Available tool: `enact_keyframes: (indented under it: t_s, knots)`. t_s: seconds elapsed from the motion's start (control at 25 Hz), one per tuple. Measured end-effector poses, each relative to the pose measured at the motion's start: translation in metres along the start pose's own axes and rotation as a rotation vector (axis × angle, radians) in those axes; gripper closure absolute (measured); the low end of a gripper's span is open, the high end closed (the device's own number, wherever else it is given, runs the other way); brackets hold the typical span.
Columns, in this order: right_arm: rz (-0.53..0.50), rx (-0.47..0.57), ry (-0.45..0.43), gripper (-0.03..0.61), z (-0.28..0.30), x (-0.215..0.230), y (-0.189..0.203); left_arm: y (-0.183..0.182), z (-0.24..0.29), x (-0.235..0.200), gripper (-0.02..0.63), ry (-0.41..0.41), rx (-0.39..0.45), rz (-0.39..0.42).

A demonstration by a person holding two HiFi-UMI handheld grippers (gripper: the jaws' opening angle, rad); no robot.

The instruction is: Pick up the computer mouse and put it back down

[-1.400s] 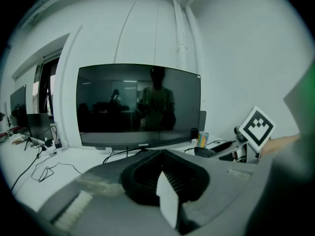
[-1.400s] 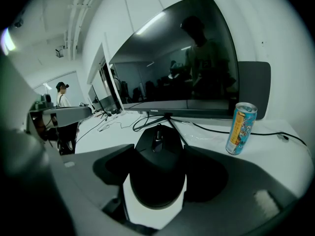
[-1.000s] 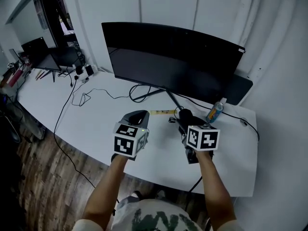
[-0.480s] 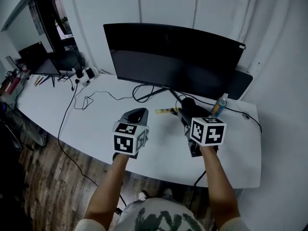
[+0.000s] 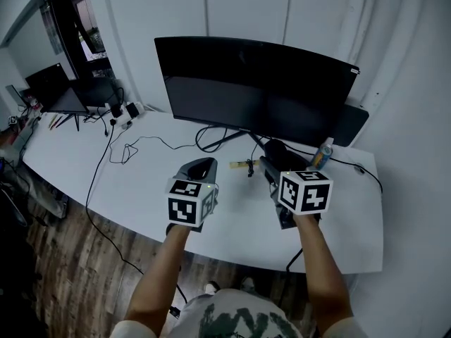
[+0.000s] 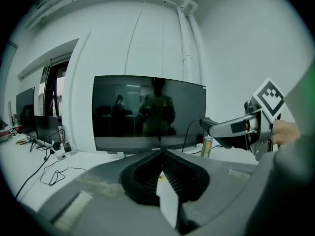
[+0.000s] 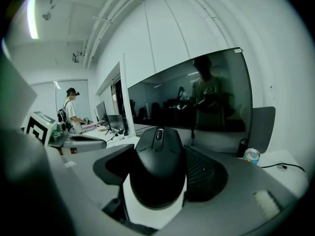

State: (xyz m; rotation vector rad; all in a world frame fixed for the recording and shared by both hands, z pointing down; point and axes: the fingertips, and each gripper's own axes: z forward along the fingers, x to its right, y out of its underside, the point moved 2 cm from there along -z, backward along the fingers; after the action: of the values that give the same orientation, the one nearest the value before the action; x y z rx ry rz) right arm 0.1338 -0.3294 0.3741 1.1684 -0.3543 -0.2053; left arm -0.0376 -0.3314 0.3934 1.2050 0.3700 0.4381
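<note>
The black computer mouse [image 7: 158, 166] sits between the pads of my right gripper [image 7: 162, 147], which is shut on it. In the head view the mouse [image 5: 275, 150] hangs above the white desk [image 5: 141, 182], in front of the monitor's stand, with the right gripper [image 5: 271, 162] behind it. My left gripper [image 5: 199, 169] hovers to its left at about the same height. Seen from its own camera, the left gripper [image 6: 160, 154] is shut, its pads meeting at the tip with nothing held.
A wide curved monitor [image 5: 254, 90] stands at the back of the desk. A small bottle [image 5: 320, 153] is at the right, a yellow strip [image 5: 243, 165] lies near the stand, and cables [image 5: 127, 146] trail left. A person [image 7: 73, 109] stands far off.
My right gripper has risen off the desk with the mouse in it and sits closer to the head camera. The left gripper has shifted only slightly.
</note>
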Motion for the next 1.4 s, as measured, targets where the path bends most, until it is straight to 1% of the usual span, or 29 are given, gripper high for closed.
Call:
enact_keyframes:
  t_s: [0.92,1.2,1.4]
  knots:
    - [-0.005,-0.023,-0.002,0.267,0.008,-0.004,0.005,0.0,-0.004,-0.006,0.609,-0.007,-0.004,-0.003]
    - [0.006,-0.049,-0.033,0.267,0.017,-0.013,0.021,0.008,-0.008,-0.012,0.609,-0.019,-0.012,-0.013]
    - [0.015,-0.097,-0.062,0.267,0.03,-0.026,0.045,0.018,-0.016,-0.02,0.609,-0.032,-0.026,-0.021]
